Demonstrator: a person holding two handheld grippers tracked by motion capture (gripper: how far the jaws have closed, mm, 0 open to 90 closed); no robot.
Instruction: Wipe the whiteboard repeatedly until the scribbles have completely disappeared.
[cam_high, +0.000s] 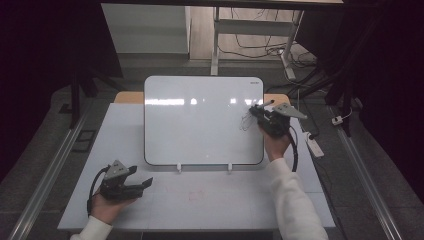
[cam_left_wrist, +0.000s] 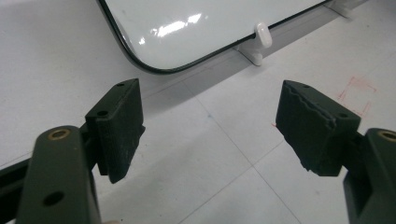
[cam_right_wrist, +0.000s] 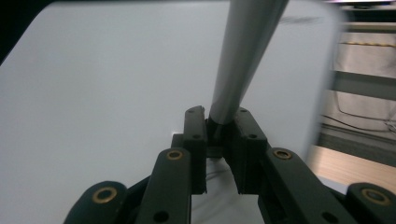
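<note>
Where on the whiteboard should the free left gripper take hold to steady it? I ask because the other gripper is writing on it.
Take the whiteboard by its bare lower left edge, coming from the near left. It leans back on two small white feet, and that rounded corner lies closest to the open left gripper. The right gripper, shut on the marker, works at the board's right side.

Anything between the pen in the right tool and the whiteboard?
Nothing visible. The right tool grips the pen right at the whiteboard, beside faint scribbles. The left tool rests open on the table.
</note>
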